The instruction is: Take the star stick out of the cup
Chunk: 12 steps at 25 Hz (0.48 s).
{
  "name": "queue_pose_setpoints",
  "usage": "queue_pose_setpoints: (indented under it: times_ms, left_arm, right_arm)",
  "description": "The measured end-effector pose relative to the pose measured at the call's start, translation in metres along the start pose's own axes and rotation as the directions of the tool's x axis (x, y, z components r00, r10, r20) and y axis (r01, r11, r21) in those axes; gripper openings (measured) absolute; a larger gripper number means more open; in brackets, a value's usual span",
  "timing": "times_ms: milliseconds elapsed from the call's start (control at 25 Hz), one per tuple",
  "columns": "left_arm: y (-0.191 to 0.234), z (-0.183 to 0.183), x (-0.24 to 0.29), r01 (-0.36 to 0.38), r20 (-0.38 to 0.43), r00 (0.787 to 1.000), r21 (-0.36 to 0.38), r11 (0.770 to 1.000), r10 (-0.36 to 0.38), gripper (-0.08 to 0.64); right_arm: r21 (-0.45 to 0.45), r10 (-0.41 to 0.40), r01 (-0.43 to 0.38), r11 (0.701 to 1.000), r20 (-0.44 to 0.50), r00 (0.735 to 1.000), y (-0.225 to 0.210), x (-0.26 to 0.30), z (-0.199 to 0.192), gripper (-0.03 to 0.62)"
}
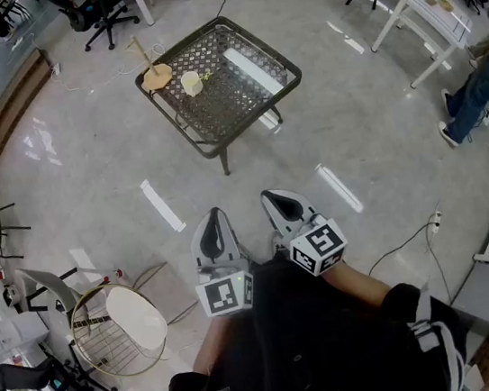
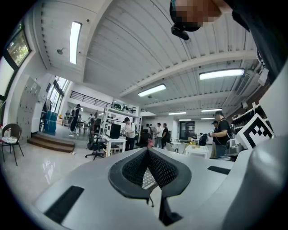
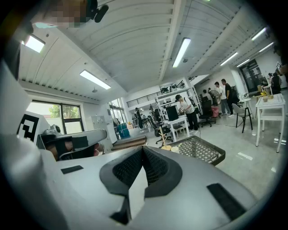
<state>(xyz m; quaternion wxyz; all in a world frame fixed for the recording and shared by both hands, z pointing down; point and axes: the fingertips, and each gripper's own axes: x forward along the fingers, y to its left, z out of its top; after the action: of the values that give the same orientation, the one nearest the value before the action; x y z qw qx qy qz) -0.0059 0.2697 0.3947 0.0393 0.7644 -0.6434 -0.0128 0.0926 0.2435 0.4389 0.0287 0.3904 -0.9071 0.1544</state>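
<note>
Grey left gripper (image 1: 215, 214), right gripper (image 1: 271, 198); black clothing (image 1: 312, 339).

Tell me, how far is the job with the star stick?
Nothing looks done: the cup stands on the table, far from both claws; the stick is too small to make out. In hand: nothing; left claw and right claw are shut and empty. To do: approach, grip the stick, lift it out.

No words, brands or numbers could be read anywhere. The only print was black-and-white square markers (image 1: 226, 294) on the left hand-held gripper (image 1: 215, 214) and the right hand-held gripper (image 1: 274, 198), bearing no letters.
</note>
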Motion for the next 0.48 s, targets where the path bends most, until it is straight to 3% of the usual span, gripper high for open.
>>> queue_pose_setpoints:
  times_ms: [480]
  left_arm:
    - [-0.0026,0.001,0.0018,0.002,-0.001,1.0,0.004,1.0,-0.002,0.015]
  right_arm:
    - [-0.002,0.012,-0.012,1.0,-0.009,1.0,0.0005,0.0018,0.0026,0.009]
